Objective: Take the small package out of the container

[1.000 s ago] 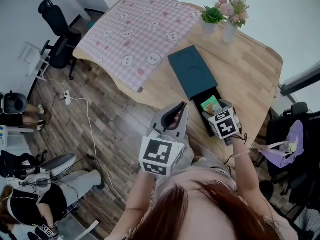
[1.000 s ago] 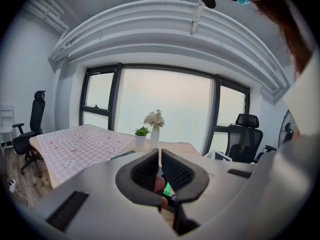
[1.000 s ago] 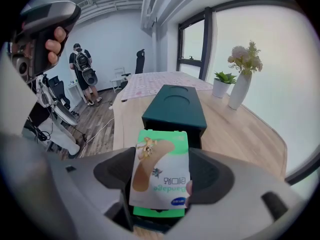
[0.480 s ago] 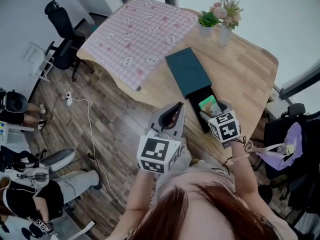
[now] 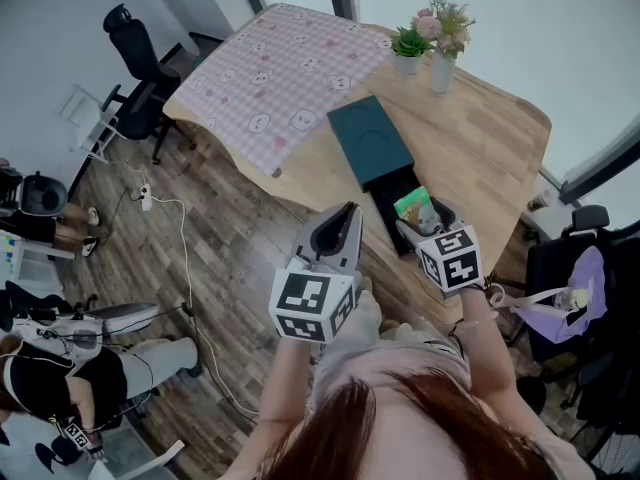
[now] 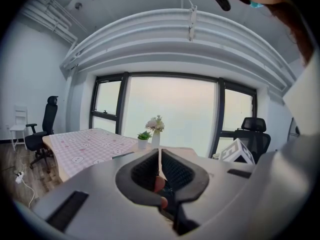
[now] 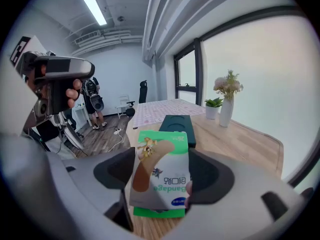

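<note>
My right gripper point(image 7: 161, 180) is shut on the small package point(image 7: 161, 174), a green and white bandage pack with a plaster picture, held upright between its jaws. In the head view the small package point(image 5: 415, 206) hangs just above the open end of the dark container point(image 5: 378, 163), a long dark teal box lying on the wooden table point(image 5: 490, 138). The right gripper point(image 5: 428, 220) is over that end. My left gripper point(image 5: 335, 238) is held off the table's near edge, jaws together and nothing in them. Its jaws meet in the left gripper view point(image 6: 159, 170).
A pink checked cloth point(image 5: 290, 68) covers the table's far left part. A small potted plant point(image 5: 408, 48) and a vase of flowers point(image 5: 442, 40) stand at the back. Office chairs point(image 5: 140, 78) and a floor cable point(image 5: 175, 238) lie left; another chair point(image 5: 575, 278) is right.
The view has shifted slightly, with both grippers drifting a little toward me. The right gripper keeps the package, now lifted slightly clear of the container's open end.
</note>
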Tool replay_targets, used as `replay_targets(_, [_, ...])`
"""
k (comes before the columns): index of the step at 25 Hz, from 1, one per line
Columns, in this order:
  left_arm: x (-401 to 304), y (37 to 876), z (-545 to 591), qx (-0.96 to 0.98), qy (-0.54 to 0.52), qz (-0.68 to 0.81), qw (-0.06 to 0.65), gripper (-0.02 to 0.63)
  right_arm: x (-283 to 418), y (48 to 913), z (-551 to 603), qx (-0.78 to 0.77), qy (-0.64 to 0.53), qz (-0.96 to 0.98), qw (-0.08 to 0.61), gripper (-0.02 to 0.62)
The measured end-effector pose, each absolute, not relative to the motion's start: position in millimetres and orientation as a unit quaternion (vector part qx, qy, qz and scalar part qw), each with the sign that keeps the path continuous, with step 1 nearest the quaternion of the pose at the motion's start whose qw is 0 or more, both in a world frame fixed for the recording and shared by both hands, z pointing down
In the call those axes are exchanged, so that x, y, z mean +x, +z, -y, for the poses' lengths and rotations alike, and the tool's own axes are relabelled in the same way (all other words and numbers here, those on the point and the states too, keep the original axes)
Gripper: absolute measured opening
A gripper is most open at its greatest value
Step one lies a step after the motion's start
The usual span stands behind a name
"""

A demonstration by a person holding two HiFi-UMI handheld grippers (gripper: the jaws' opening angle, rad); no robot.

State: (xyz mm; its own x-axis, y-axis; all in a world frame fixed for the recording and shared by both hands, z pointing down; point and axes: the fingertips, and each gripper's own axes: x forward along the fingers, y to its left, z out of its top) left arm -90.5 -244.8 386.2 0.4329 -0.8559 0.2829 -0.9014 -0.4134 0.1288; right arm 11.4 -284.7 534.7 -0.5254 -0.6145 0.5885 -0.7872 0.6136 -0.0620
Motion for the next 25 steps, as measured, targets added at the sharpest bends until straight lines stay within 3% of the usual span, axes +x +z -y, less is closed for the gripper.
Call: replay_targets(25, [-54,370,171,0.823,0.078,0.553,0.101,0.02,49,463,221,0.43,0.096,0.882,0.164,0.333])
